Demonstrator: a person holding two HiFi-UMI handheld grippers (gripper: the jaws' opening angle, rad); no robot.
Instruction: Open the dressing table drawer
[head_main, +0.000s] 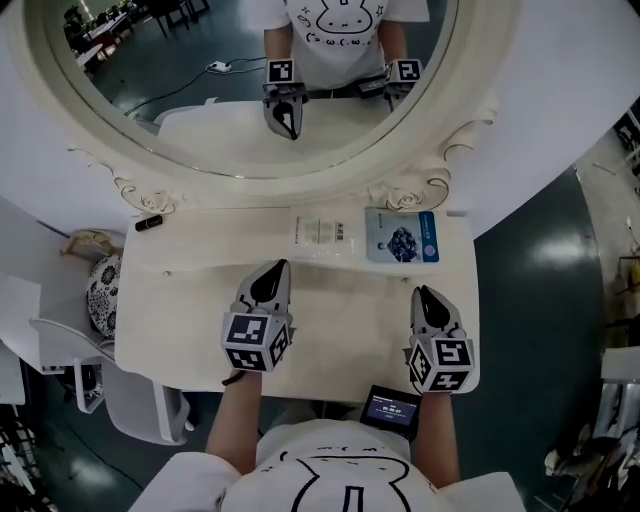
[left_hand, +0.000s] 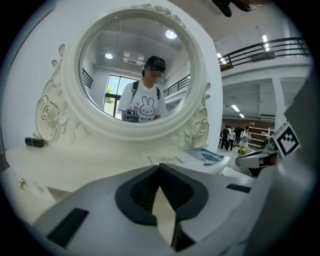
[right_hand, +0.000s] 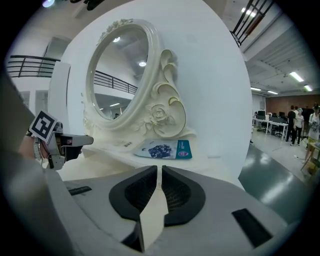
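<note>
The cream dressing table (head_main: 180, 330) carries a big oval mirror (head_main: 240, 100). Its front drawer face is hidden under the top's near edge. A small knob (head_main: 167, 272) shows on the raised back tier at the left, and the same knob (left_hand: 20, 184) appears in the left gripper view. My left gripper (head_main: 283, 266) hovers over the middle of the top, jaws shut and empty; its tips (left_hand: 159, 167) meet. My right gripper (head_main: 420, 292) hangs over the right side, its jaws (right_hand: 160, 170) a narrow slit apart with nothing between them. Both point toward the mirror.
On the back tier lie a small black object (head_main: 148, 222), a white sheet pack (head_main: 325, 232) and a blue-and-white packet (head_main: 402, 236). A white chair (head_main: 60, 345) stands left of the table. A small lit screen (head_main: 390, 408) hangs at my waist.
</note>
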